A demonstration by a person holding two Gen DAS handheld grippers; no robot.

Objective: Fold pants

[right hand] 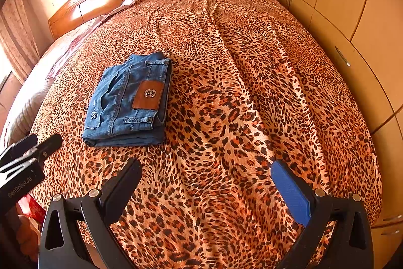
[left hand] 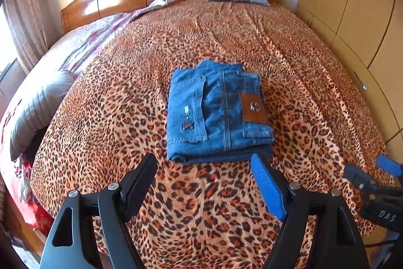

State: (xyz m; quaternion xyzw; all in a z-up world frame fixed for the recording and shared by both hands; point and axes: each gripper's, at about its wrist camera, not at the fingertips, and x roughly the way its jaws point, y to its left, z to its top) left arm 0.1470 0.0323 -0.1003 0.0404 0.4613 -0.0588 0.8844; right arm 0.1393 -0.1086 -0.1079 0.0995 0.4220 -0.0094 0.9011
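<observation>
both grippers (left hand: 204,163) (right hand: 205,169) wide, jeans (left hand: 216,110) folded

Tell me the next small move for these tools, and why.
Probably just draw both tools back and stop. The jeans already lie as a compact folded stack on the leopard bedspread, and the left tool and right tool are open, holding nothing.

Blue denim pants (left hand: 217,112) folded into compact rectangle, brown leather patch up, flat on leopard-print bedspread (left hand: 226,37).
</observation>
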